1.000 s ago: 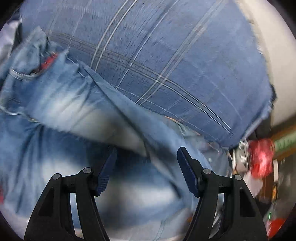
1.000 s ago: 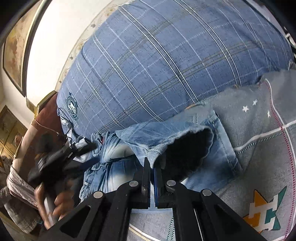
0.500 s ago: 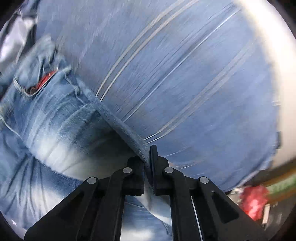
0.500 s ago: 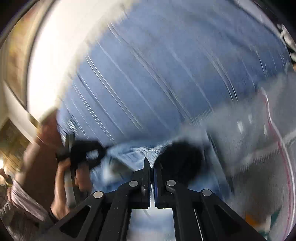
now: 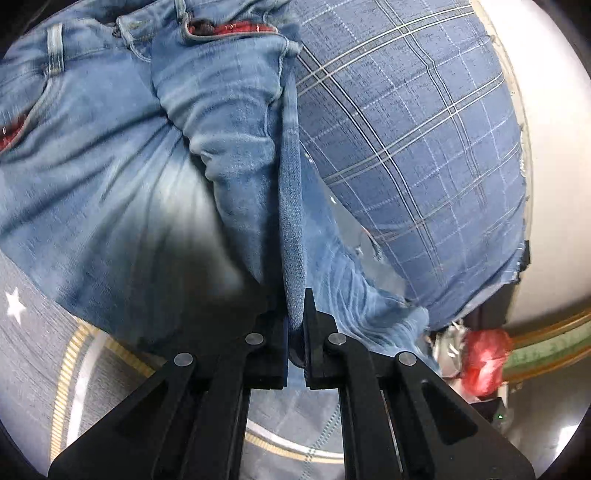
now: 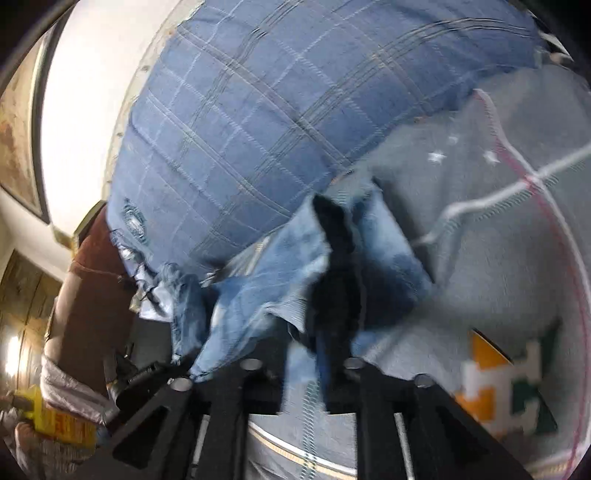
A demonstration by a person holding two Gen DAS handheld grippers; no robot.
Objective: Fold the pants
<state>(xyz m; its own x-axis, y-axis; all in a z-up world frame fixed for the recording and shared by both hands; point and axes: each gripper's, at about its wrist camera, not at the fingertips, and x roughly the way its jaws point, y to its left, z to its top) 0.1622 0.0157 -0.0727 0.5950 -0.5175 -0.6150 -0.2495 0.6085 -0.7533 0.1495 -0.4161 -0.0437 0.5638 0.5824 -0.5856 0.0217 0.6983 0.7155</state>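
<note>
- Risk: the right gripper (image 6: pixel 303 365) has just been opening, its jaws now parted with the hem of the jeans (image 6: pixel 258 280) between them; the leg could drop crooked.
- The left gripper (image 5: pixel 295 325), pressed together, pinches a denim side seam of the jeans (image 5: pixel 147 155).
- The jeans lie across a grey blanket (image 6: pixel 480 258), against a plaid pillow (image 5: pixel 424 129).

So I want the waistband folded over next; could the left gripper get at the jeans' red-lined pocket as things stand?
Probably not yet: the left gripper is shut on a denim edge of the jeans, so it is occupied. The red-lined pocket lies uncovered farther up; releasing first would free the way.
</note>
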